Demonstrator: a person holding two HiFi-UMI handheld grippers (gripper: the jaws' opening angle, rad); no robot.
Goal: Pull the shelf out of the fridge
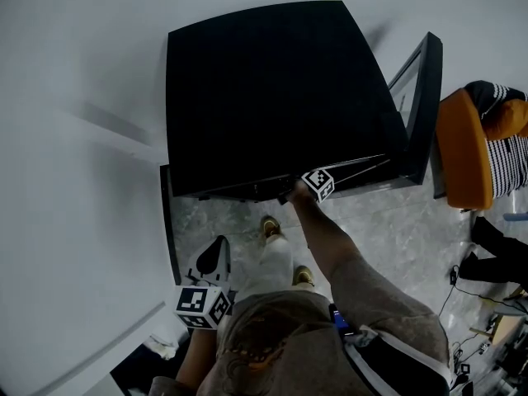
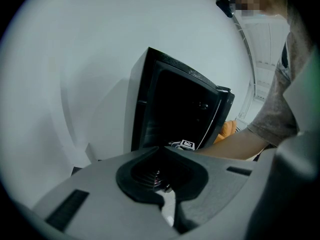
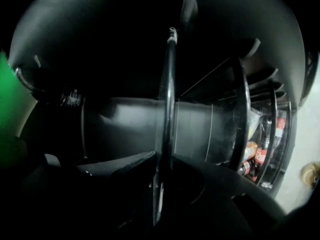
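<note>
From above, the black fridge (image 1: 272,89) stands against the white wall with its door (image 1: 421,106) swung open to the right. My right gripper (image 1: 309,186) reaches into the fridge's front opening. In the right gripper view it (image 3: 159,159) is shut on the thin dark front edge of a shelf (image 3: 168,99), whose glass panel runs away behind the jaws. My left gripper (image 1: 210,279) hangs back near my body, away from the fridge. Its jaws (image 2: 162,184) are together with nothing between them, and the fridge (image 2: 175,109) shows beyond them.
Cola bottles (image 3: 260,154) stand in racks at the right inside the fridge. An orange chair (image 1: 462,151) and a seated person in stripes (image 1: 507,151) are right of the open door. My feet (image 1: 271,227) stand on the marbled floor (image 1: 396,229). Cables lie at the lower right.
</note>
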